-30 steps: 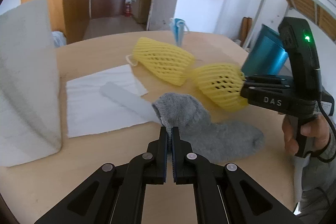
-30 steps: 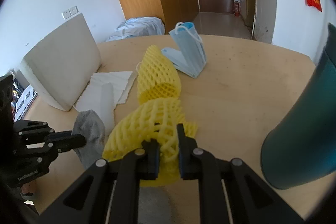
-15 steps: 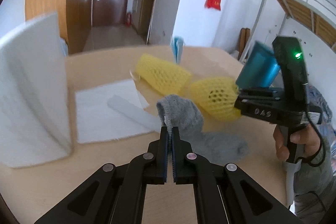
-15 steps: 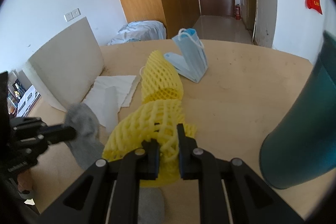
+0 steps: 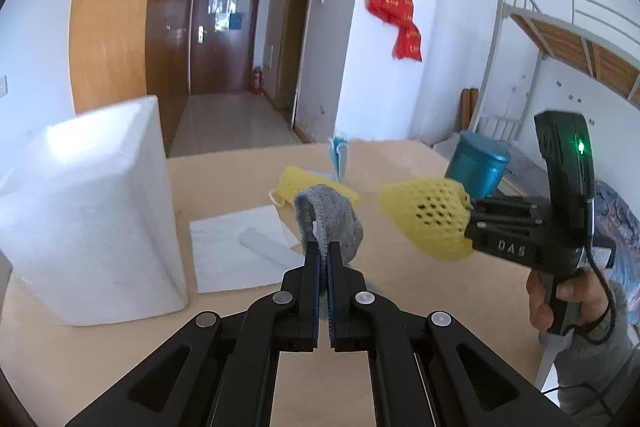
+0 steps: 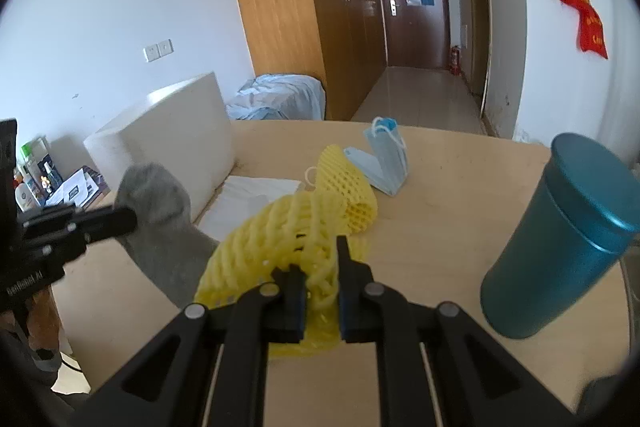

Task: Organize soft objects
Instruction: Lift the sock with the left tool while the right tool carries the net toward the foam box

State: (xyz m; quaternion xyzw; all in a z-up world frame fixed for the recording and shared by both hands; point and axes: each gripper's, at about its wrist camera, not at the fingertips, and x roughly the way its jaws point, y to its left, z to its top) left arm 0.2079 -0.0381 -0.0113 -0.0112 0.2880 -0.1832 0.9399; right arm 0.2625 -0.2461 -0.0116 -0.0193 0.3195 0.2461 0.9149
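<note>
Your left gripper pinches the grey knitted sock, dangling above the wooden table; your right gripper, clamping the yellow foam net sleeve, hangs just right of it.

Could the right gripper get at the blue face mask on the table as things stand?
Probably not yet: the right gripper is shut on a yellow foam net, and a second net lies before the face mask.

Bright daylight, fisheye warp, slight blur
</note>
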